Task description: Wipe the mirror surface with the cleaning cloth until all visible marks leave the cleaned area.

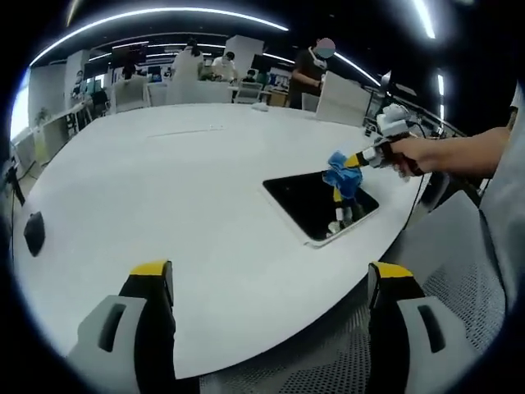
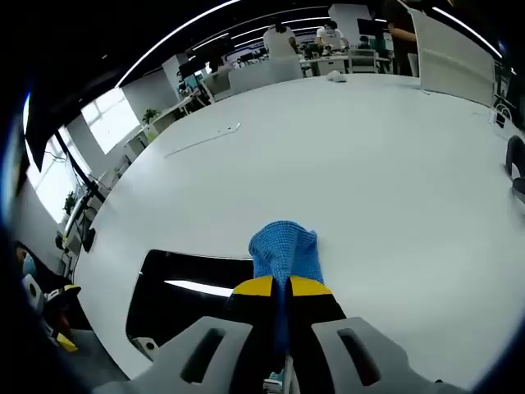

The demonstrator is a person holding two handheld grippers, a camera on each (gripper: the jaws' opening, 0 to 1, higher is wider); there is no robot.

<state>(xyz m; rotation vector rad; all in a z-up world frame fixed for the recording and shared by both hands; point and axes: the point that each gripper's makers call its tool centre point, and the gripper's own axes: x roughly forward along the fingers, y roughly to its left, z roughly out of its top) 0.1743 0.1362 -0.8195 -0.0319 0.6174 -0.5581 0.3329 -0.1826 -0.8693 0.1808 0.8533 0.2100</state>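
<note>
Mirror (image 1: 318, 202) lay flat near the table (image 1: 180, 189) edge | right gripper (image 2: 285, 287) was clamped on the blue cloth (image 2: 283, 250) over it | left gripper (image 1: 271, 283) hung apart, empty | we judged flat, overlapping strokes best.

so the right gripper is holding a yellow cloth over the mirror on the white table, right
Not quite: the cloth is blue, not yellow. The right gripper view shows it clamped in the right gripper at the mirror on the white table.
</note>
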